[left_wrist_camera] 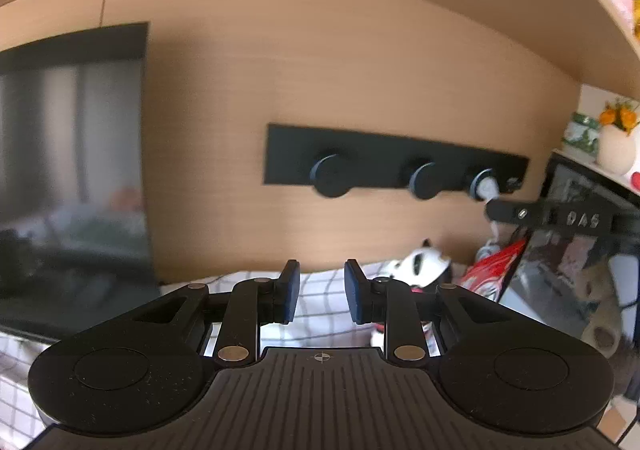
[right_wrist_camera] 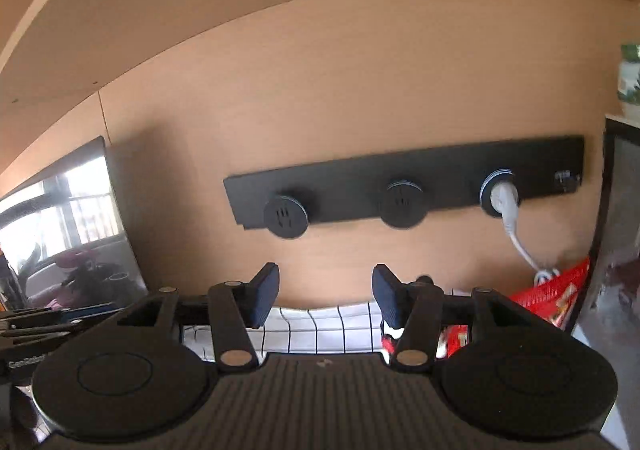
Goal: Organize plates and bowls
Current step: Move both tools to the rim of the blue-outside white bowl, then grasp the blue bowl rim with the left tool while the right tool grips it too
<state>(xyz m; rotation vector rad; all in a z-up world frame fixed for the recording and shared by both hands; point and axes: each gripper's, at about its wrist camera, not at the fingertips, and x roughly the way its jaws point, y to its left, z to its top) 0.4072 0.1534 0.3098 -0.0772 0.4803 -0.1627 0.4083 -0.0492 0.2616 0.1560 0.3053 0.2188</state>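
Your left gripper (left_wrist_camera: 322,292) holds its fingers narrowly apart with nothing between them, and your right gripper (right_wrist_camera: 325,296) spreads wider, also empty. Both are raised and aimed at the wooden wall (left_wrist_camera: 360,69) with its black socket strip (right_wrist_camera: 400,185), probably carried clear between moves. No plates or bowls show in either view; only the checked cloth (right_wrist_camera: 320,330) along the table's back edge does.

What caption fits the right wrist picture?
Open right gripper raised toward a black wall socket strip, white plug in its rightmost outlet.
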